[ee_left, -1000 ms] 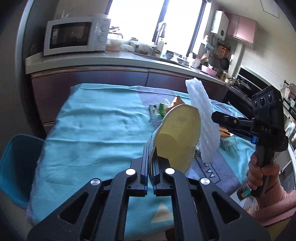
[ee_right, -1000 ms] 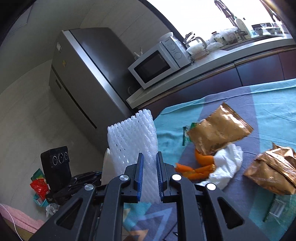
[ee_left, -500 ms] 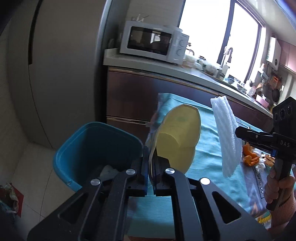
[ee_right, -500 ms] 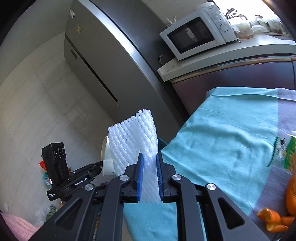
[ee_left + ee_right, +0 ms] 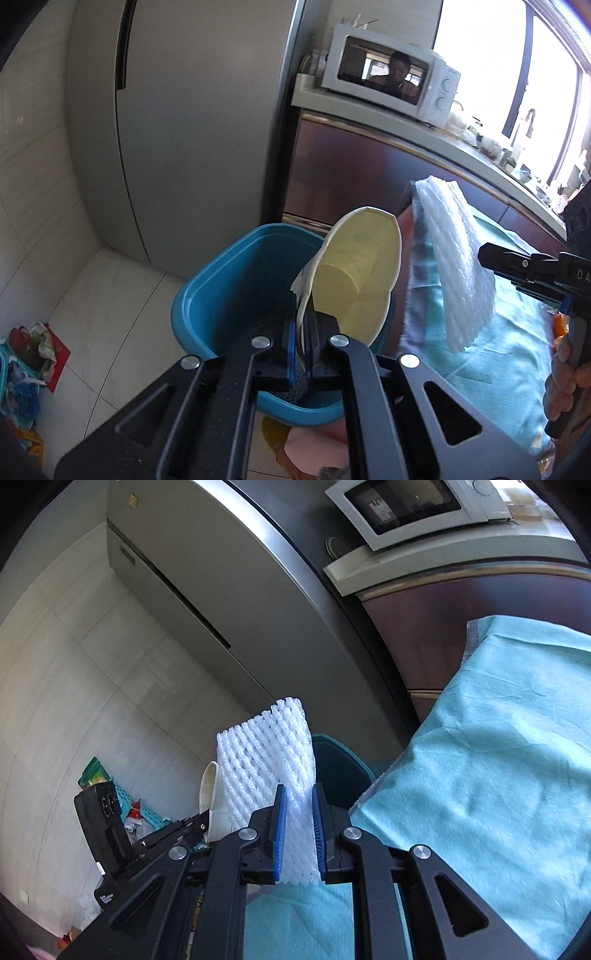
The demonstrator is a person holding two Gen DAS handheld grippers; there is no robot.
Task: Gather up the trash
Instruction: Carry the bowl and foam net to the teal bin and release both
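From the left wrist view, the left gripper [image 5: 303,345] pinches the lower rim of a pale yellow paper bowl [image 5: 356,273], its jaws drawn almost together on the thin wall. The bowl looks light and easily crushed, so the rim is the sensible place to hold it; it stands on edge, cream outside, yellow inside, directly above the open blue bin [image 5: 236,280] on the floor beside the table's corner. To the right, the white foam net [image 5: 456,258] hangs over the table's near edge, held by the right gripper.

From the right wrist view, the right gripper [image 5: 298,840] has its blue pads narrowly closed on the foam net [image 5: 267,758], squeezing its lower part flat. The net is a soft, springy, weightless-looking white mesh sleeve, probably forgiving wherever gripped. Behind it shows the bin's rim [image 5: 341,762], off the corner of the table [image 5: 498,757] with its teal cloth.
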